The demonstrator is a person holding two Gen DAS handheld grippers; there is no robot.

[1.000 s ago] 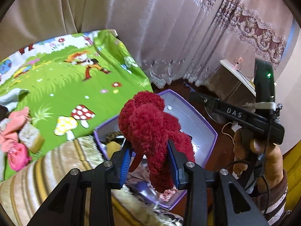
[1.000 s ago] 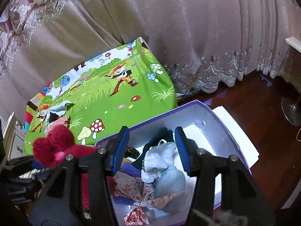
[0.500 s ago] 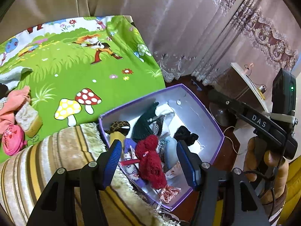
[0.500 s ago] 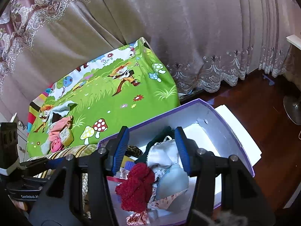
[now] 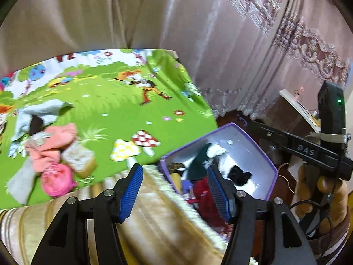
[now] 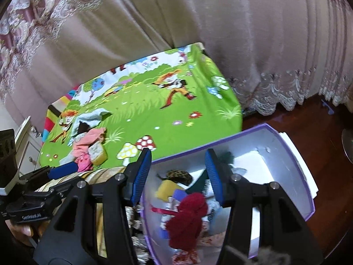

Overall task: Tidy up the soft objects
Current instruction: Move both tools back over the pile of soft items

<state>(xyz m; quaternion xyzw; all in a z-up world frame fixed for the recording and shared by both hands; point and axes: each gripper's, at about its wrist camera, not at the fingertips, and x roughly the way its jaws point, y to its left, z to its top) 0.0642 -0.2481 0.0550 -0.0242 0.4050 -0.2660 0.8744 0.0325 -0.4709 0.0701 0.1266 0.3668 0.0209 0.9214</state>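
The dark red fuzzy item (image 6: 187, 220) lies in the purple box (image 6: 293, 170) on top of other soft pieces; it also shows in the left wrist view (image 5: 201, 196). My left gripper (image 5: 174, 190) is open and empty over the striped cushion edge beside the box (image 5: 260, 152). My right gripper (image 6: 177, 174) is open and empty above the box. A pile of soft things lies on the green mat (image 5: 106, 108): a pink cloth (image 5: 53, 141), a pink ball (image 5: 57, 178), a beige block (image 5: 78, 159) and a grey cloth (image 5: 37, 112). The pile also shows in the right wrist view (image 6: 88, 148).
A striped beige cushion (image 5: 154, 225) sits between me and the mat. Curtains (image 5: 198, 33) hang behind. Dark wooden floor (image 6: 308, 119) lies right of the box. A white cabinet (image 6: 24, 137) stands at the far left.
My left gripper opened and let go of the red fuzzy item, which dropped into the purple box. The left gripper then swung left toward the mat. The right gripper stayed open over the box.
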